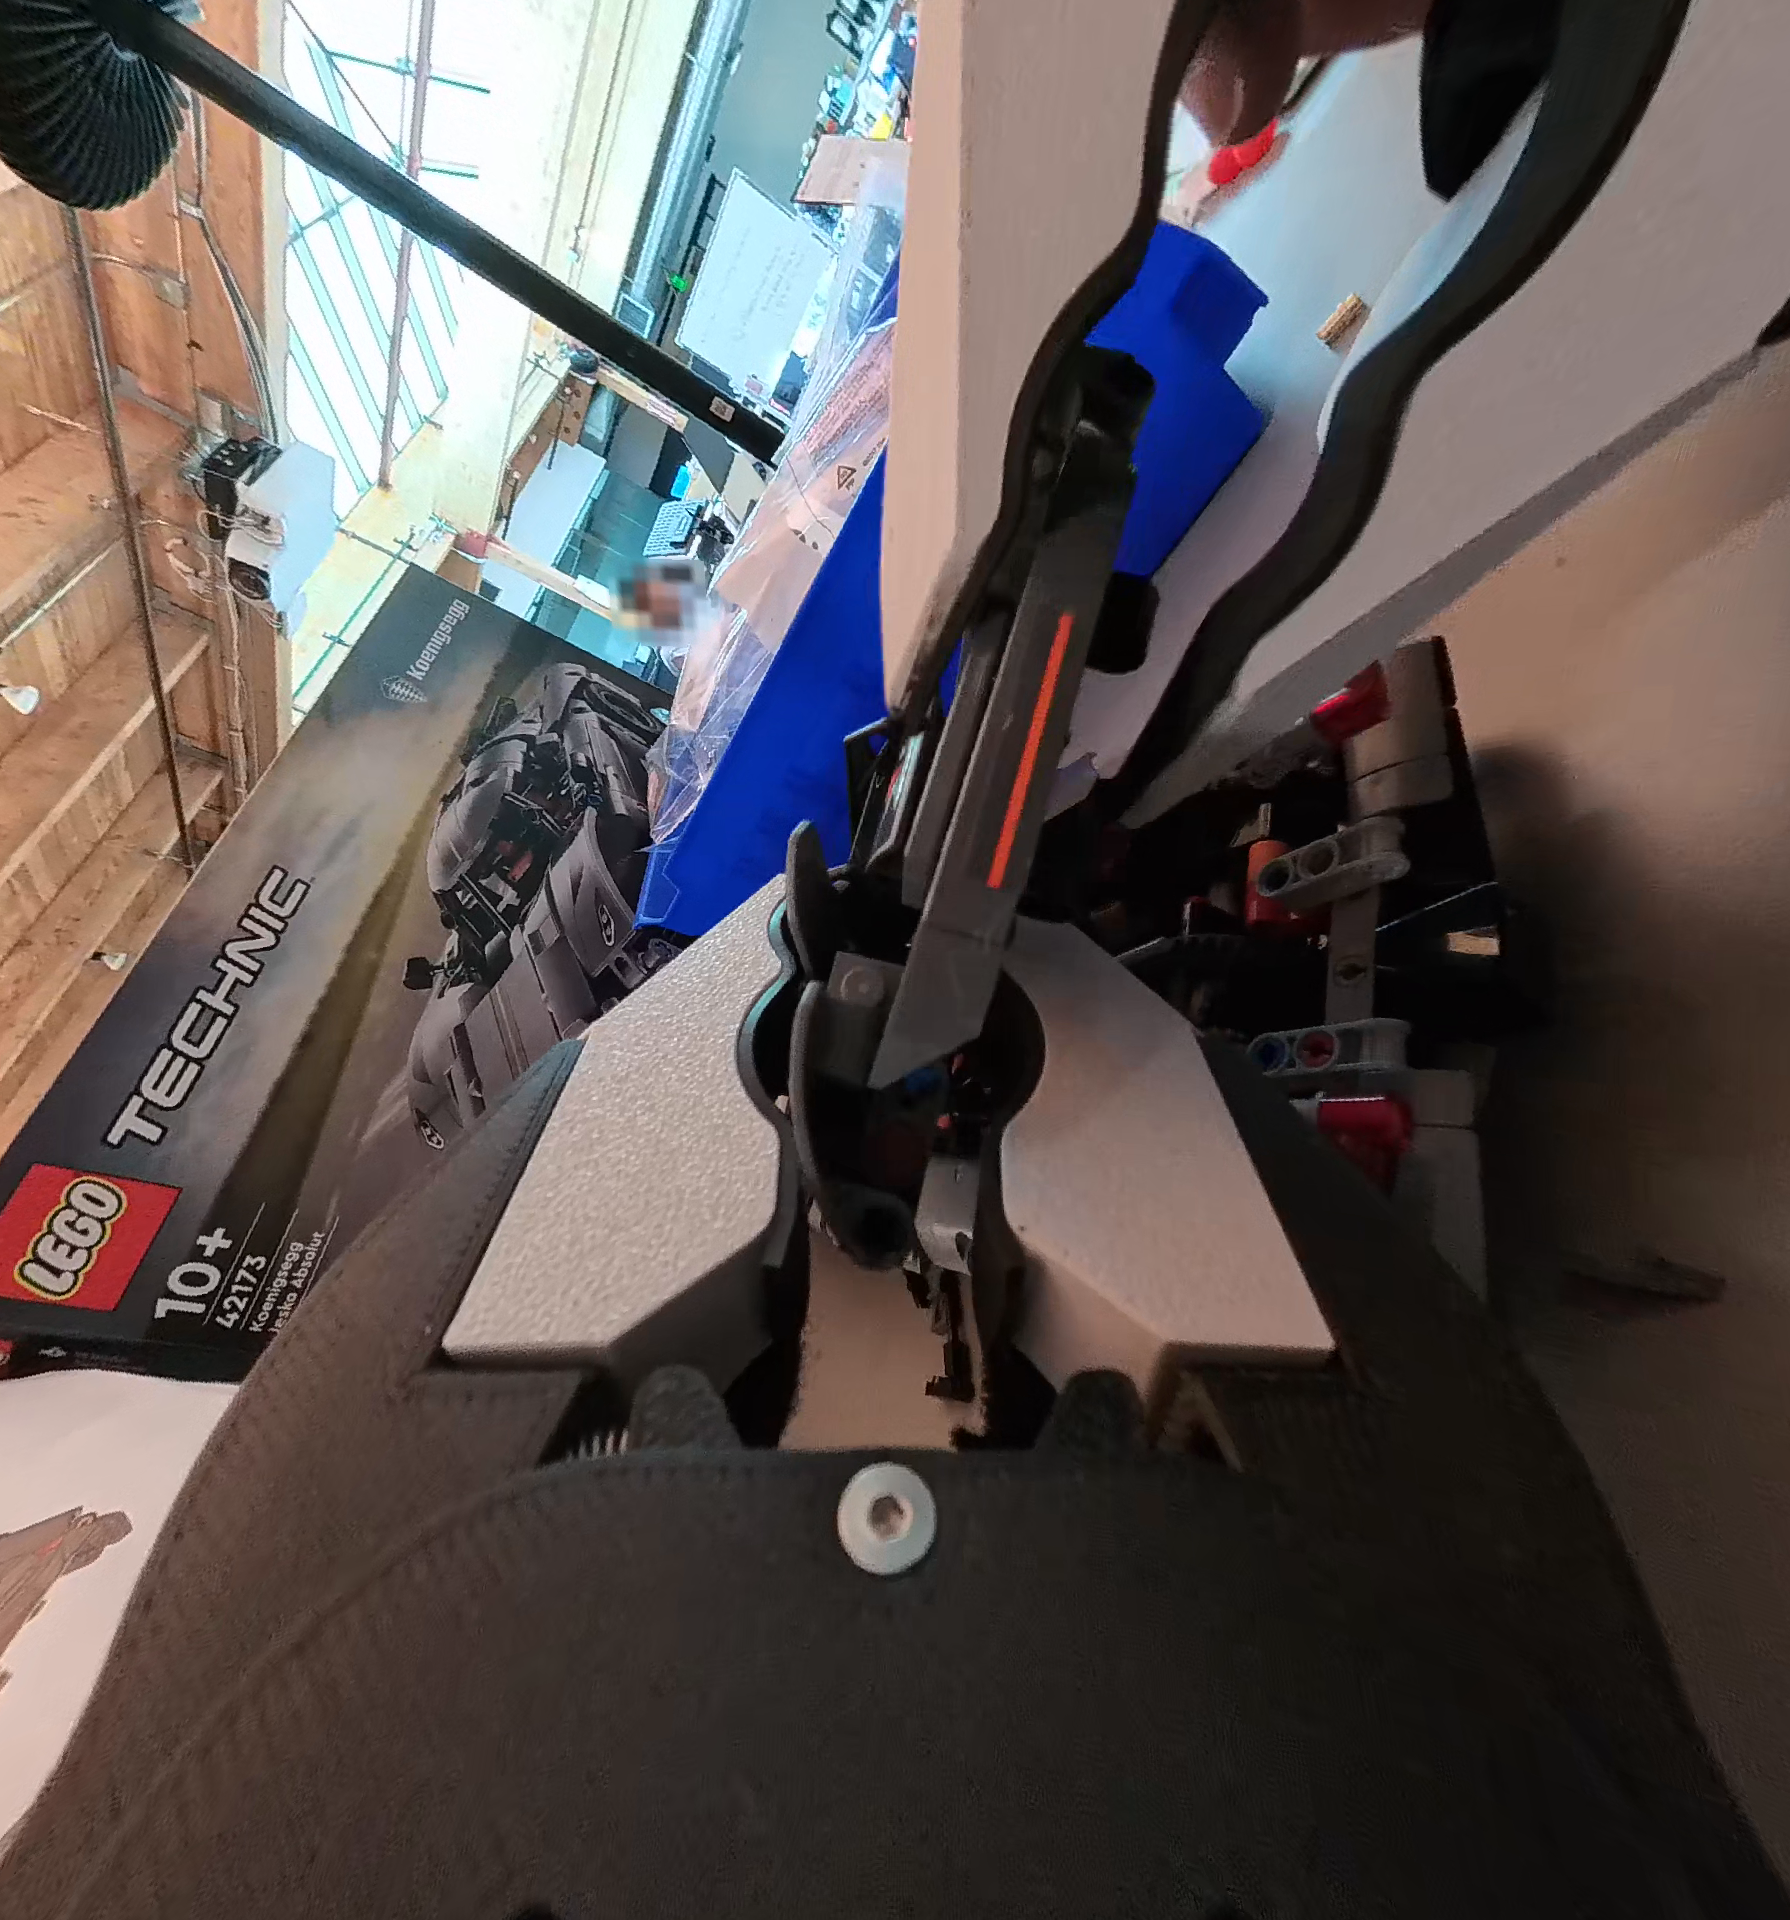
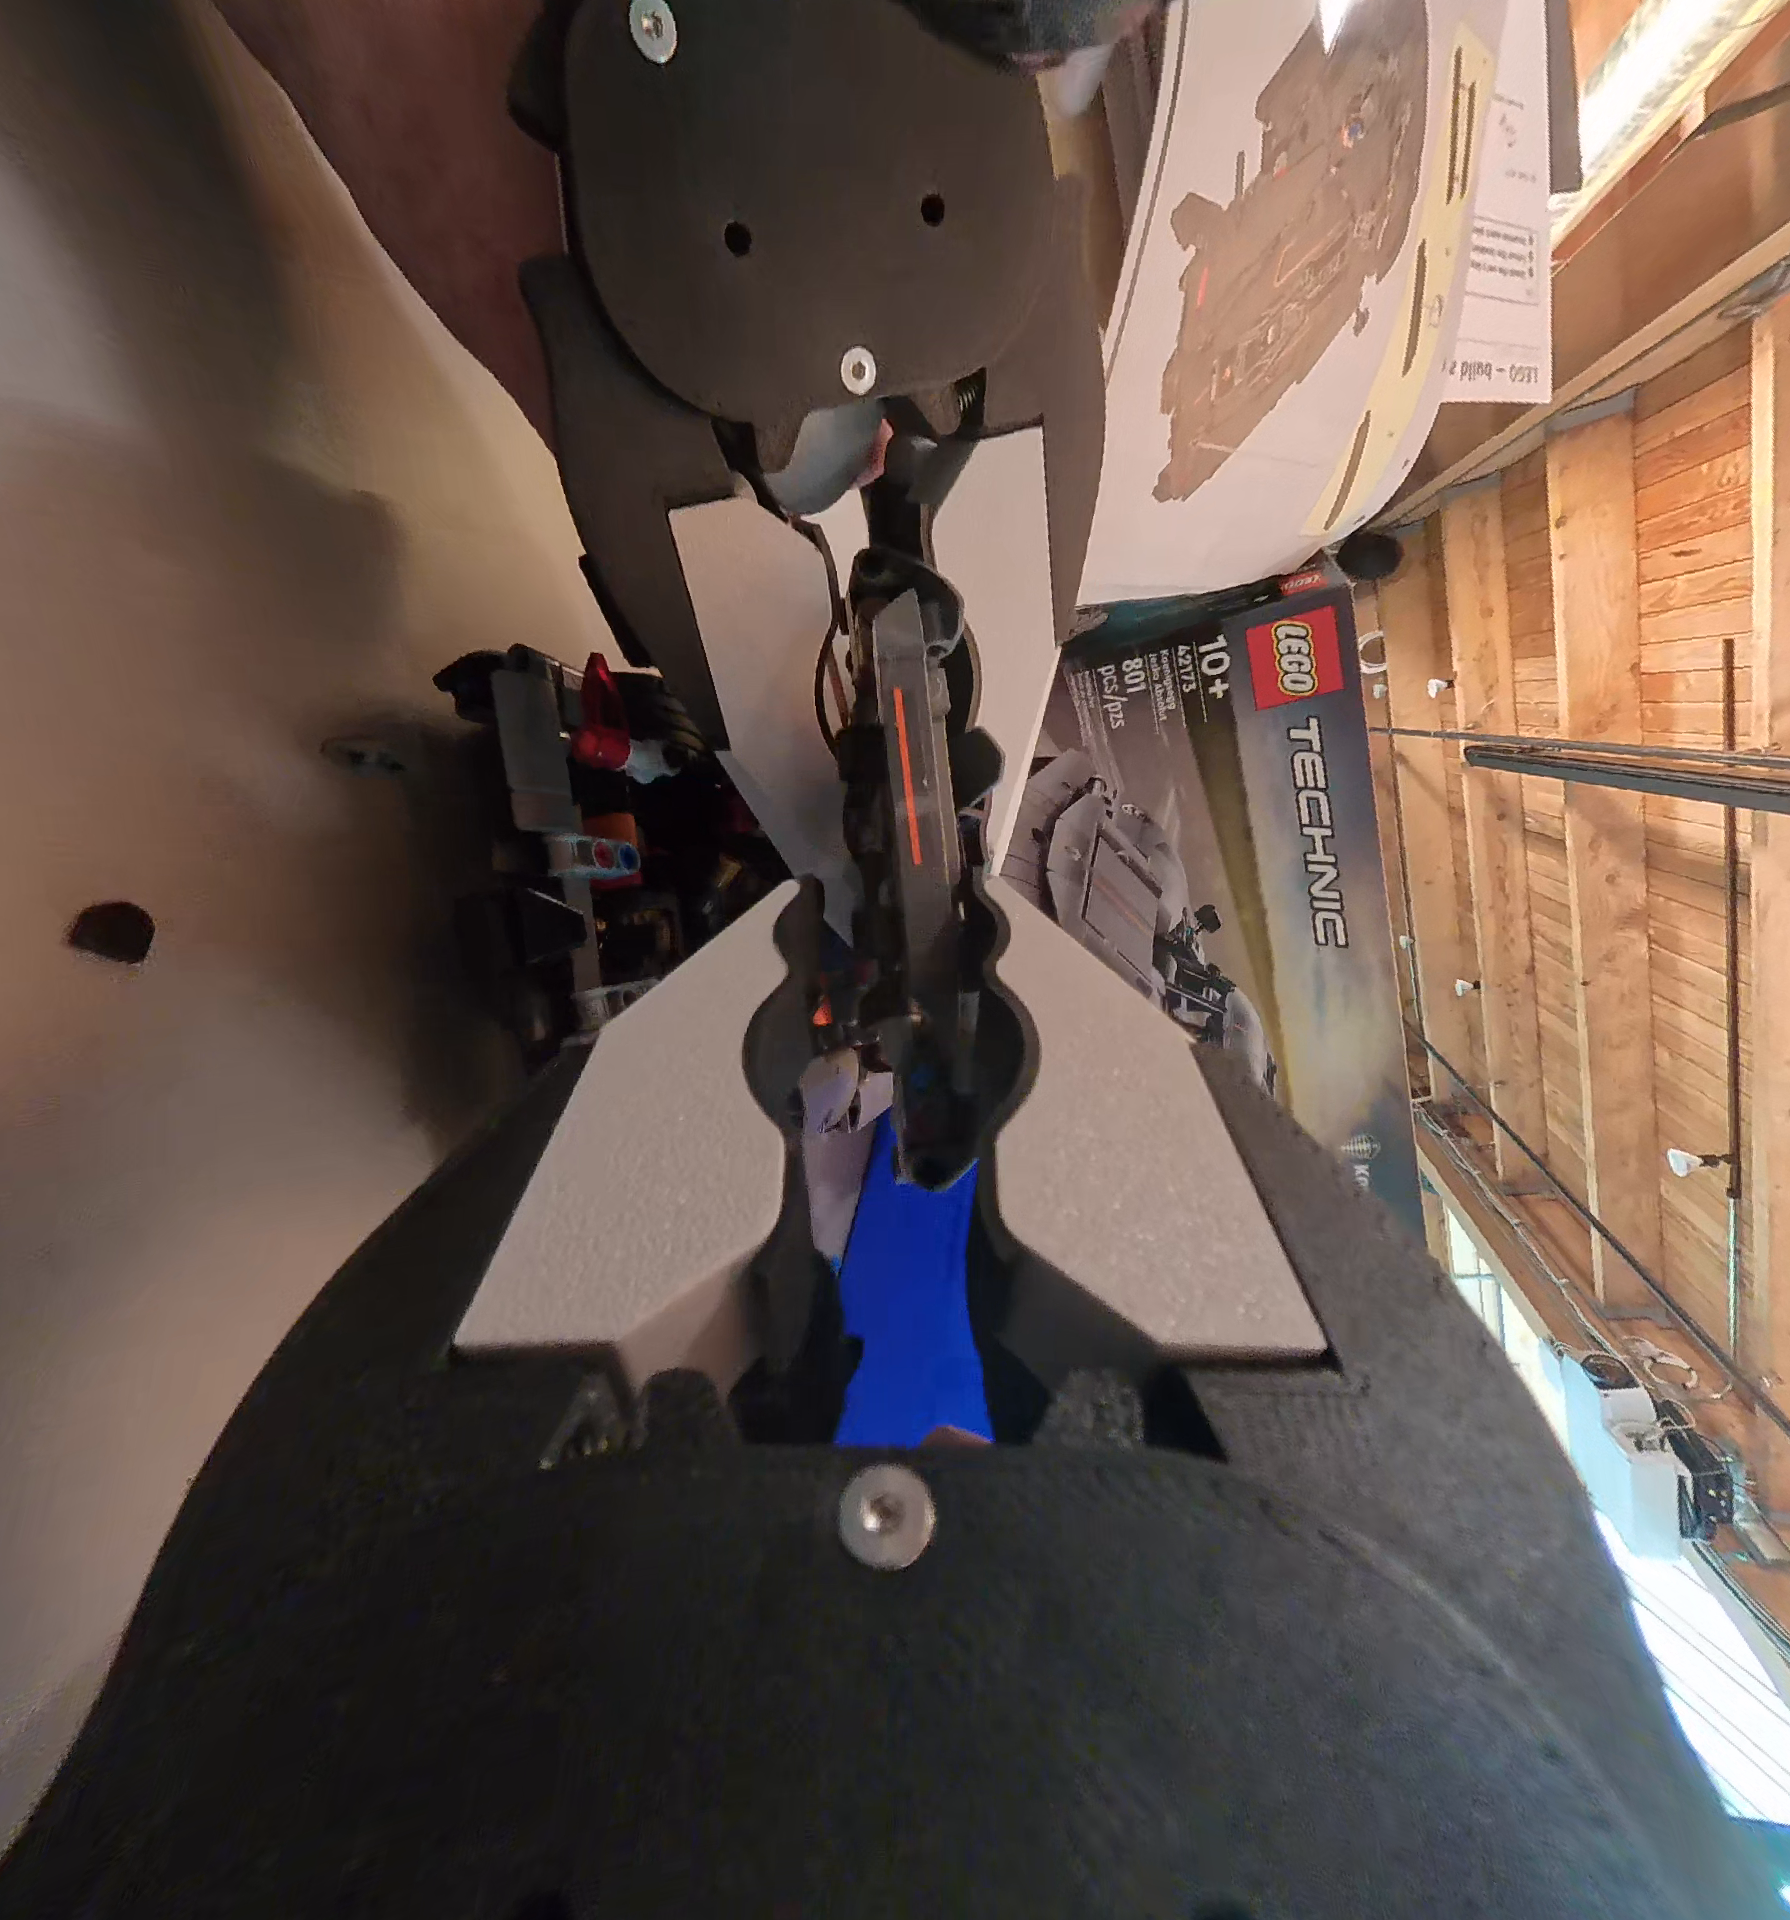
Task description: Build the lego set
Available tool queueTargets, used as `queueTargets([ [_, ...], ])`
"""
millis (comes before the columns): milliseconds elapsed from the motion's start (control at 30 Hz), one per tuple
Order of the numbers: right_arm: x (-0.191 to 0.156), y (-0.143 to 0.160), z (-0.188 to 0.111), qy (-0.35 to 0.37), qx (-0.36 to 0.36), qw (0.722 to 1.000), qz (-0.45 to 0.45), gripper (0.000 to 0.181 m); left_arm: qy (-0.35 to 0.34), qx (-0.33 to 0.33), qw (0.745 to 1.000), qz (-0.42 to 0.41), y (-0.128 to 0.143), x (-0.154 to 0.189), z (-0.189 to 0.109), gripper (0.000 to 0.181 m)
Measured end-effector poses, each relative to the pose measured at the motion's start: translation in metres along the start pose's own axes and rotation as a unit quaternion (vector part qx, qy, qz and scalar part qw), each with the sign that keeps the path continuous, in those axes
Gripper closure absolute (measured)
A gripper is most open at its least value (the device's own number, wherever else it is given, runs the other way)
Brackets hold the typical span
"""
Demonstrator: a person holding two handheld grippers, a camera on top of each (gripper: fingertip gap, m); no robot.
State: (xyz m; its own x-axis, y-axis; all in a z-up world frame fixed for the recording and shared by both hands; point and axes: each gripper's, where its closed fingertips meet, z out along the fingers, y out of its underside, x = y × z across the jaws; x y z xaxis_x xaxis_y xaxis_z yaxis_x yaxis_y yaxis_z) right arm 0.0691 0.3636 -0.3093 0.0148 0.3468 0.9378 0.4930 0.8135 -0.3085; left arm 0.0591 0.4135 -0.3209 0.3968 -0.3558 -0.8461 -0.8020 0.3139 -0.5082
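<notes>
- The white table [image 1: 1649, 644] fills one side of both views, which are rolled sideways
- The set's dark box [image 2: 1275, 831] stands at the table's far edge, a printed instruction sheet [image 2: 1286, 260] just beside it
- A blue tray [image 1: 1182, 416] lies beyond my grippers, clear plastic bags [image 1: 829, 416] next to it
- A partly built black-and-grey lego chassis [image 1: 1327, 914] sits on the table, near my fingers
- My left gripper [image 1: 896, 1049] is clamped on one end of a long dark grey panel piece [image 1: 1005, 769] with an orange stripe
- My right gripper [image 2: 896, 997] is clamped on the other end of that same piece, so it hangs between the two, held off the table
</notes>
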Motion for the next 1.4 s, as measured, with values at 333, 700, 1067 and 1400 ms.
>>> queueTargets([
  [333, -0.0018, -0.0006, 0.0013, 0.008, -0.01, 0.999, -0.033, 0.165, -0.001, -0.002, 1.0, 0.008, 0.0001, 0.0011, 0.0002, 0.15],
  [700, -0.0007, -0.0012, 0.0017, 0.017, -0.007, 0.999, -0.042, 0.165, -0.012, -0.002, 1.0, 0.017, -0.0039, 0.0005, 0.0004, 0.147],
  [1067, 0.003, -0.0001, 0.0025, 0.025, -0.009, 0.999, -0.034, 0.165, -0.017, -0.008, 1.0, 0.011, -0.0021, -0.0014, 0.0014, 0.15],
  [1400, 0.0052, 0.0005, 0.0035, 0.031, -0.015, 0.999, -0.033, 0.165, -0.016, -0.008, 1.0, 0.009, -0.002, -0.0019, 0.0013, 0.151],
])
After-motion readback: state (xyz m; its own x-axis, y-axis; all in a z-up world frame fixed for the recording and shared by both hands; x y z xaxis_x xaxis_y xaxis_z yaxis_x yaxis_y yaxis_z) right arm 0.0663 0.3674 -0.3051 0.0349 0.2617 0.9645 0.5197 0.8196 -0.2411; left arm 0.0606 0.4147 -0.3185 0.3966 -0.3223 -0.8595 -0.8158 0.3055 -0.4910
